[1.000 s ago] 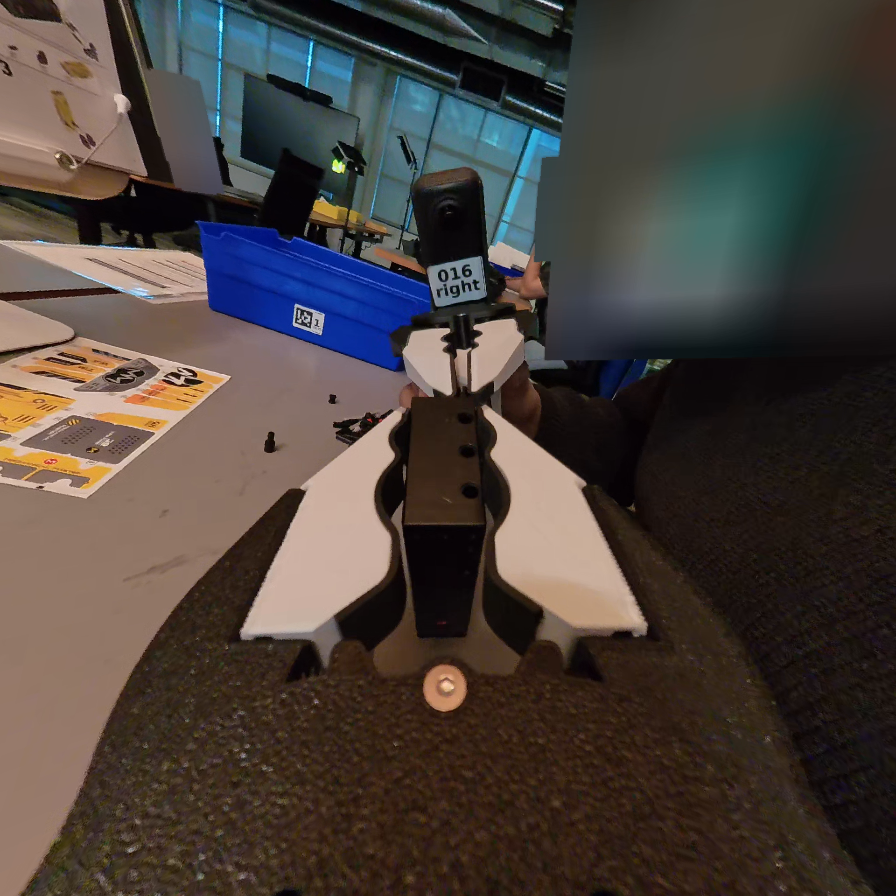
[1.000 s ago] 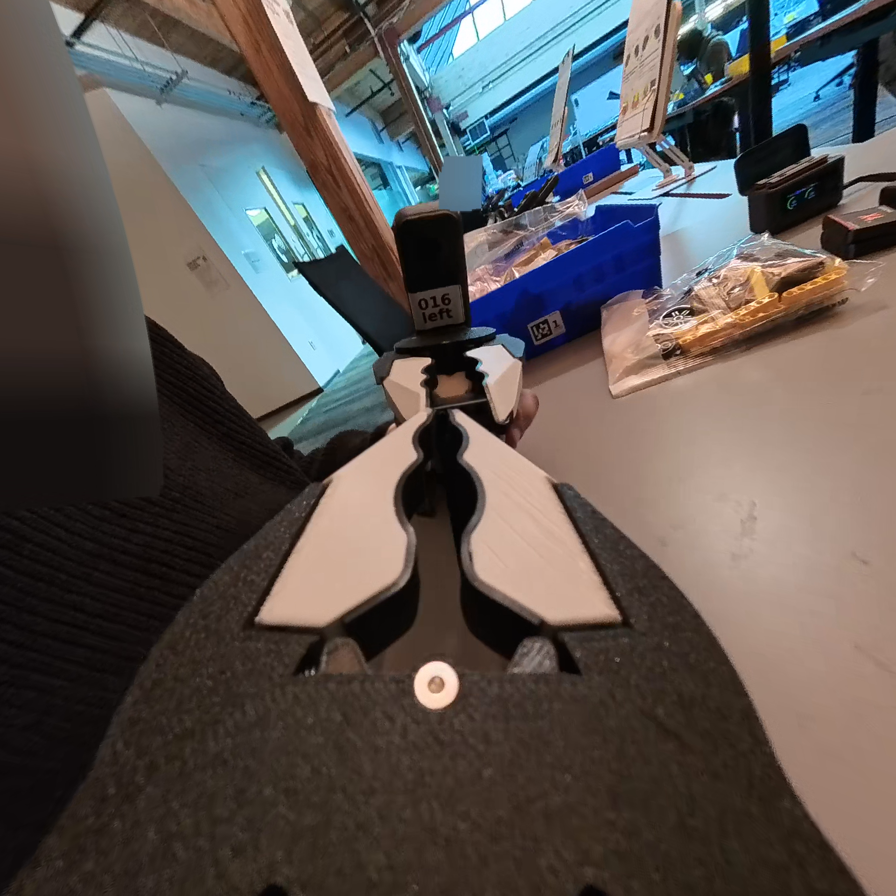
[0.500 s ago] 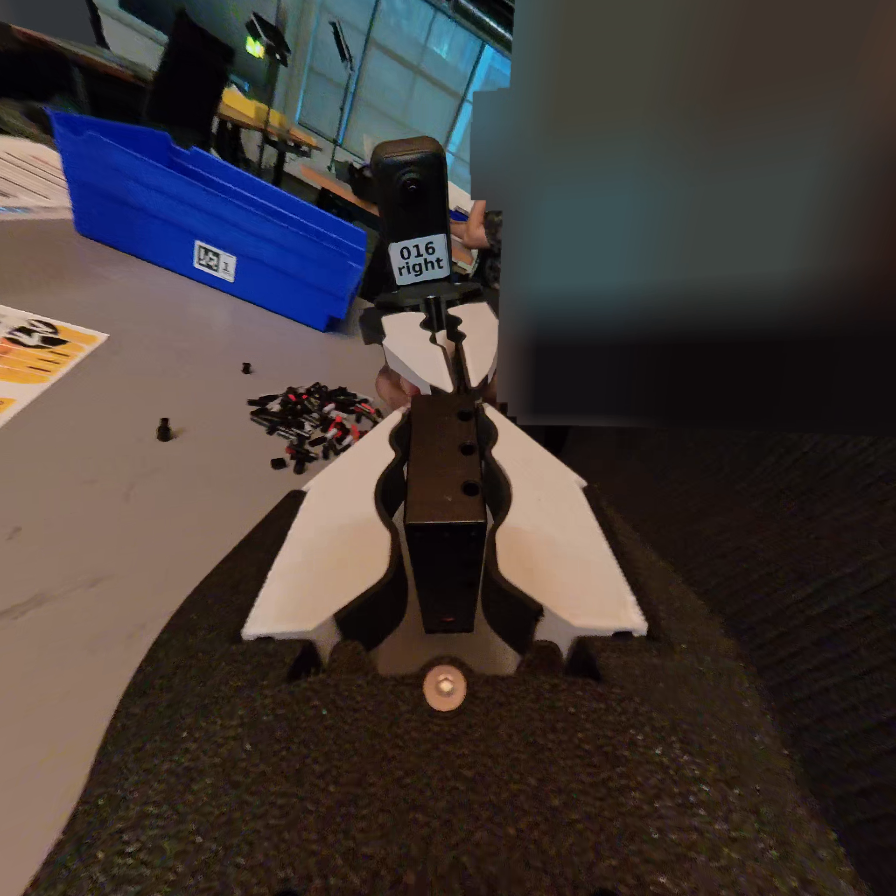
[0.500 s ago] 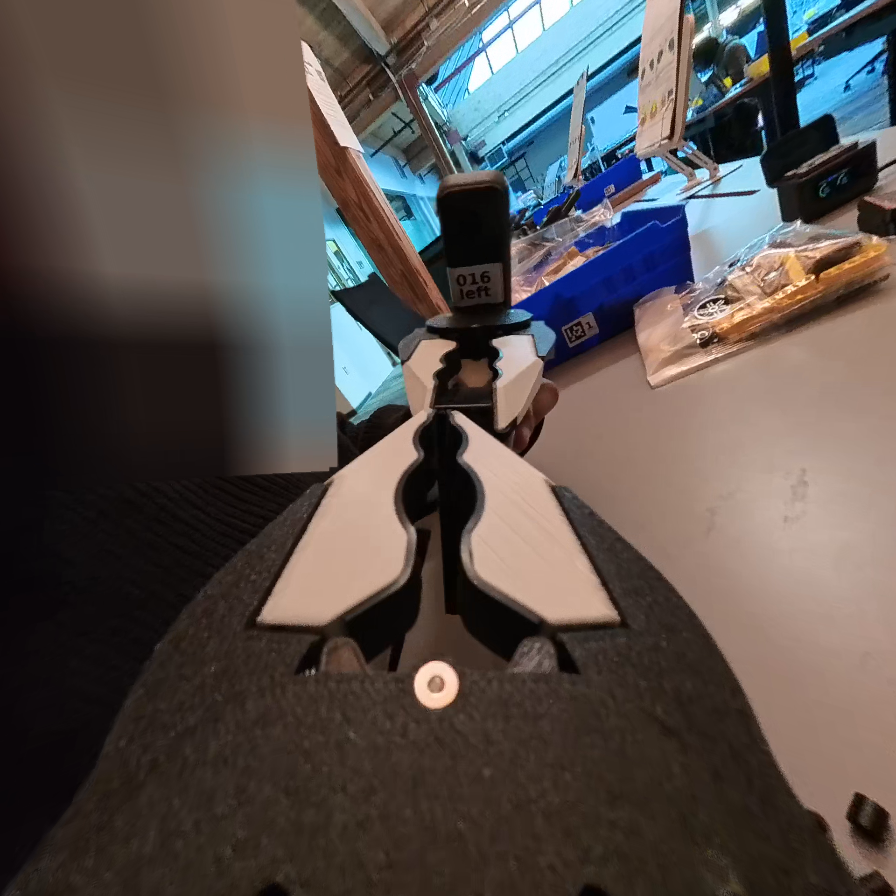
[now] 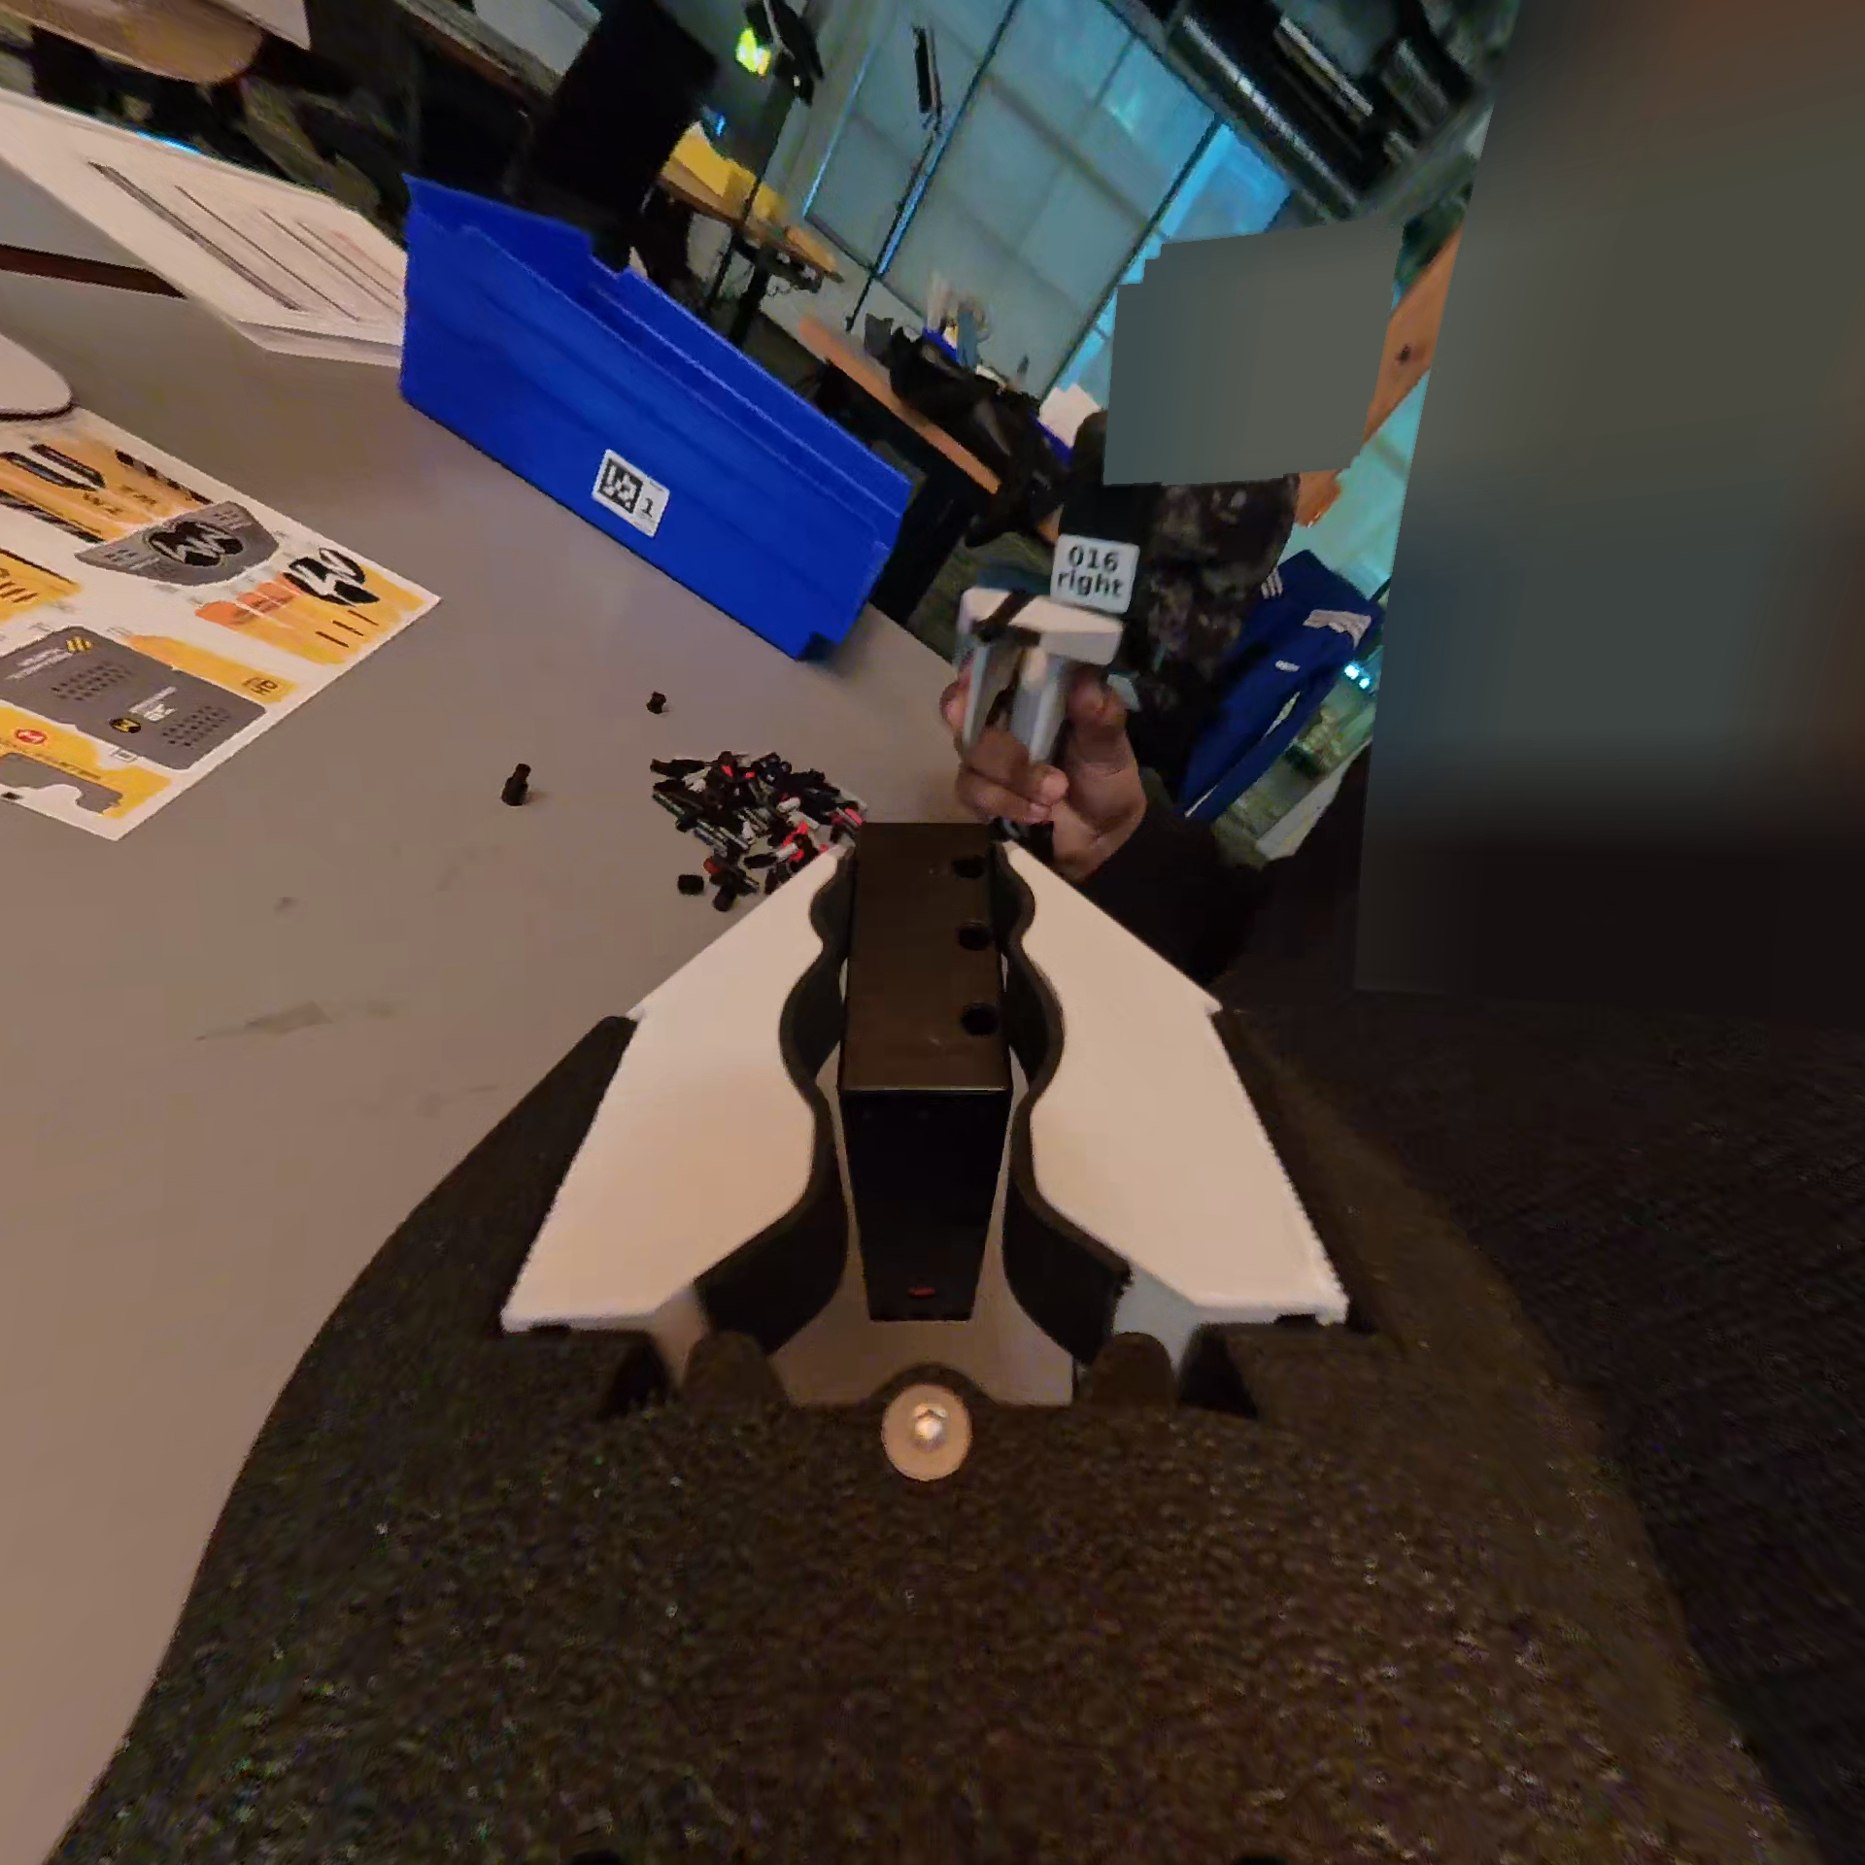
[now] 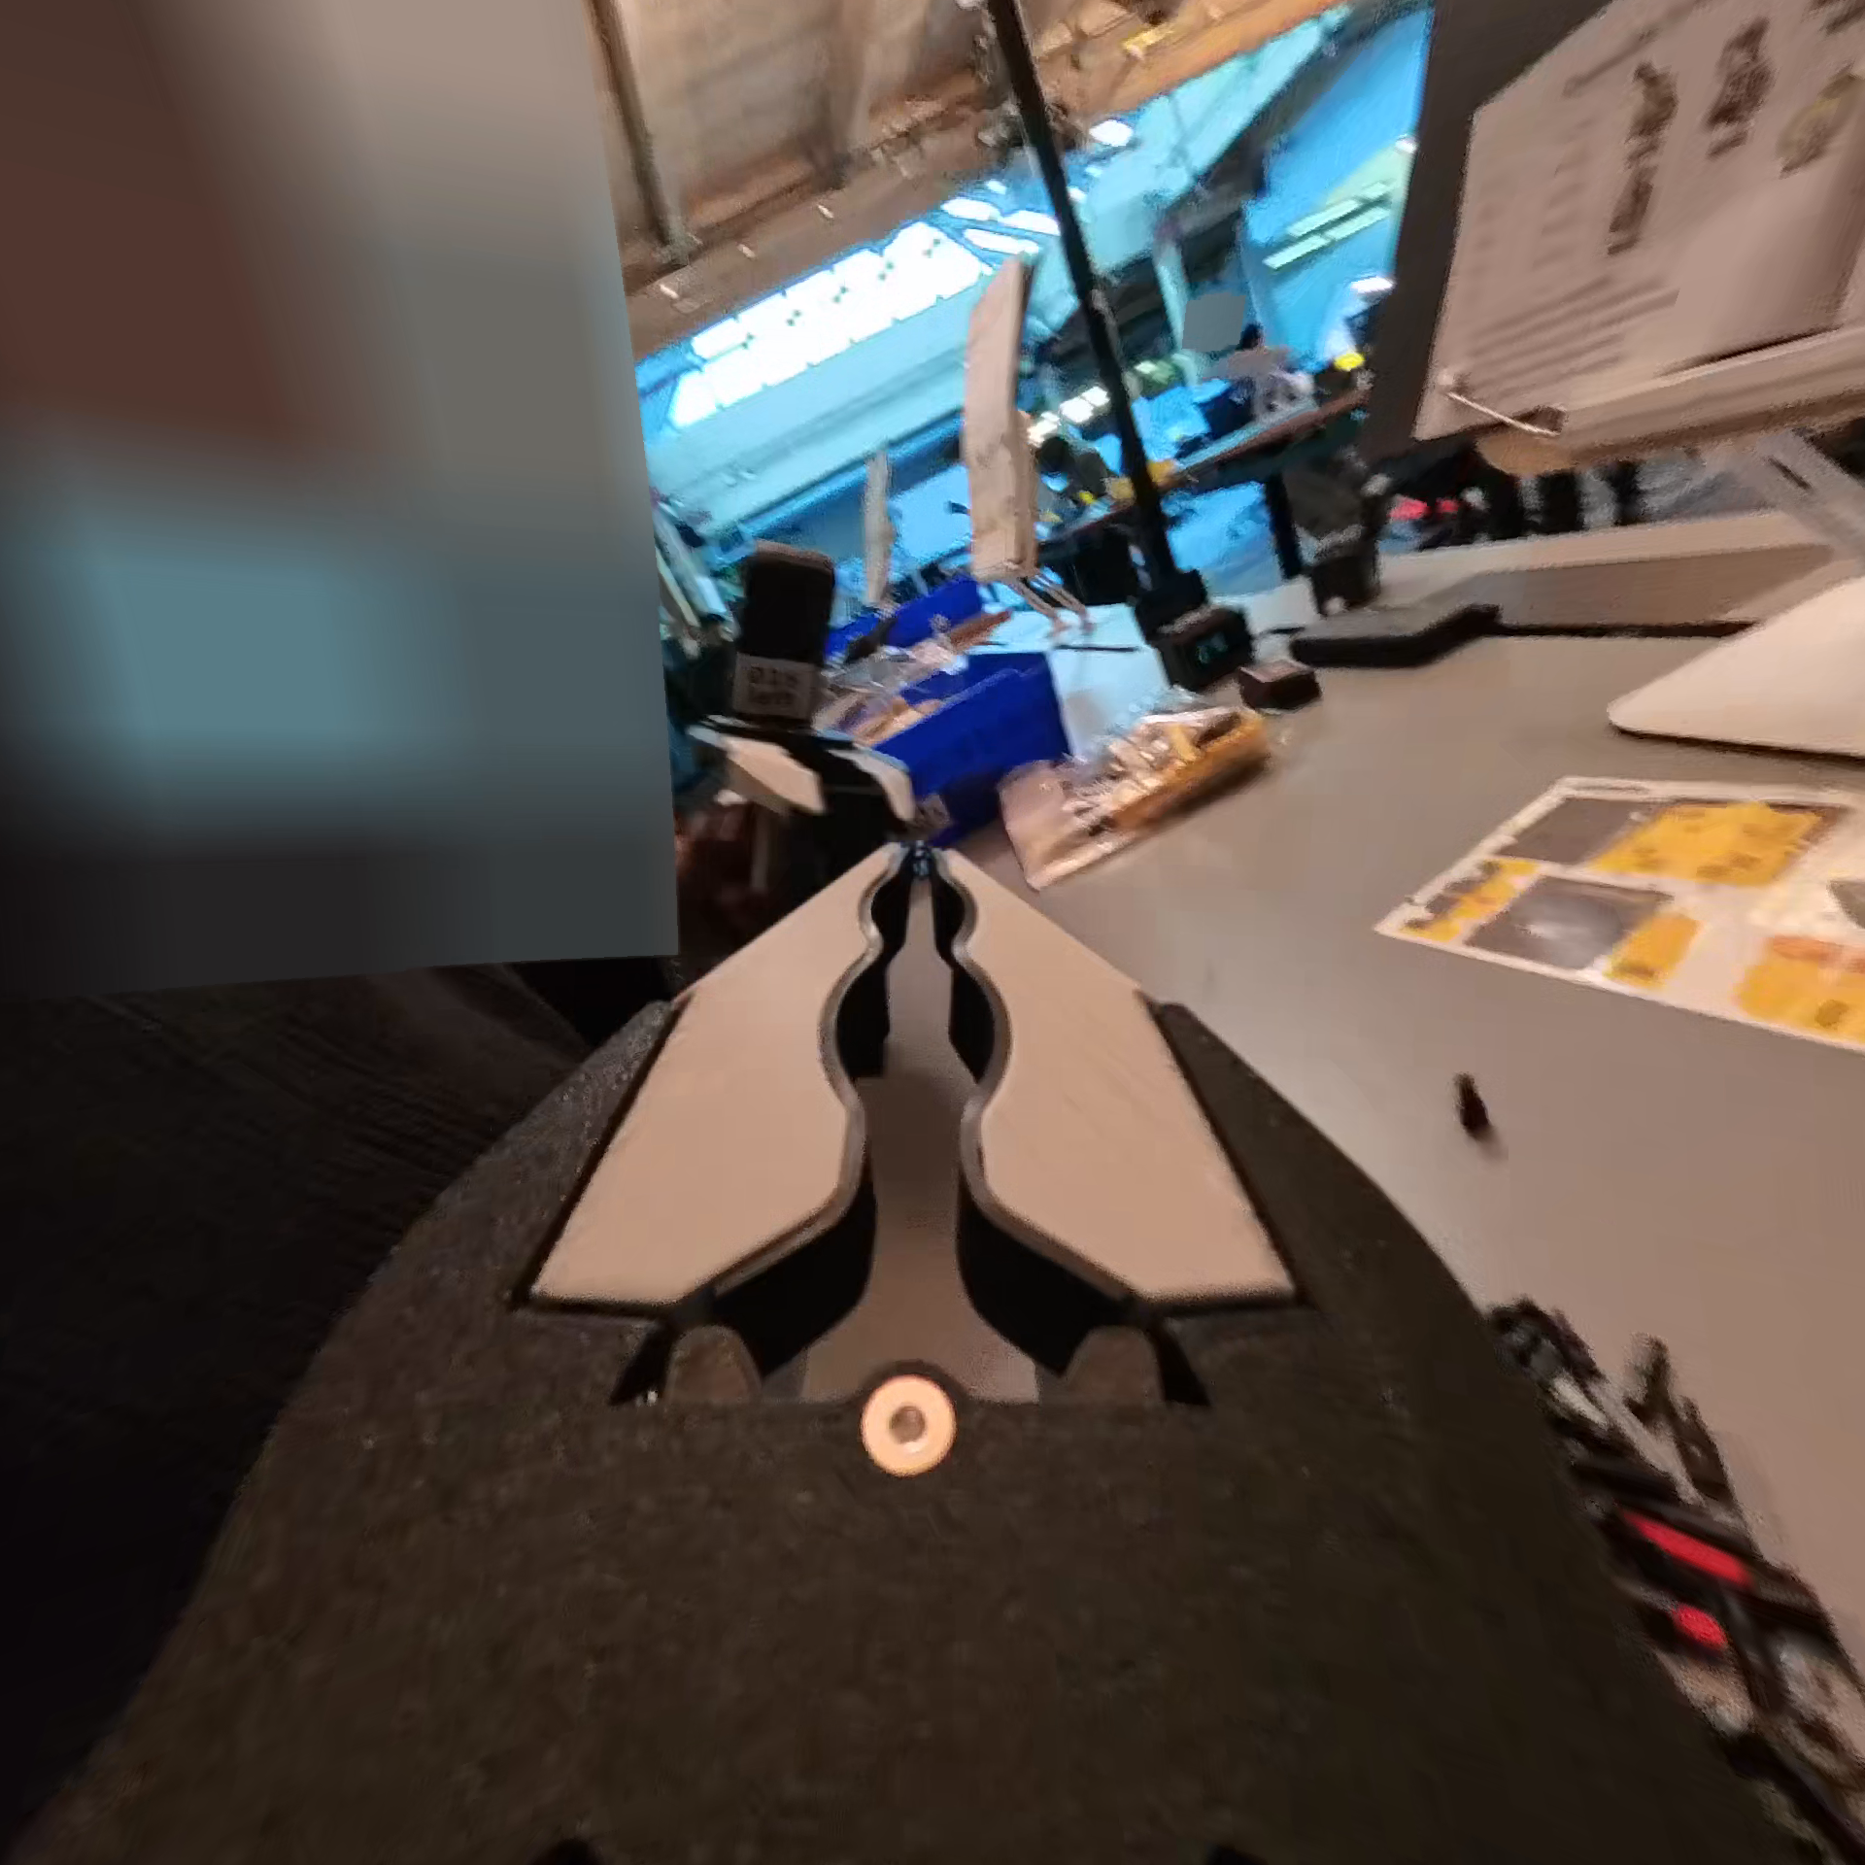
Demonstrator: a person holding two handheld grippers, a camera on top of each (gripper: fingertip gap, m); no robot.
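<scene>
My left gripper is shut on a black rectangular block with three holes along its top, held above the grey table. My right gripper is shut, with nothing I can make out between its tips. In the left wrist view it shows farther off in a hand, fingers pointing down, beyond the block's far end. A pile of small black and red pins lies on the table just left of it, and shows blurred in the right wrist view. The left gripper shows far off there.
A blue bin stands behind the pile. A yellow and grey sticker sheet lies to the left, and loose black pins lie between. The right wrist view shows a bag of yellow parts and a booklet on a stand. My right fingertips sit around 12 cm from my left ones.
The right gripper has drawn away from the block's far end and swung toward the table and the pin pile. The left gripper still holds the block and has turned slightly.
</scene>
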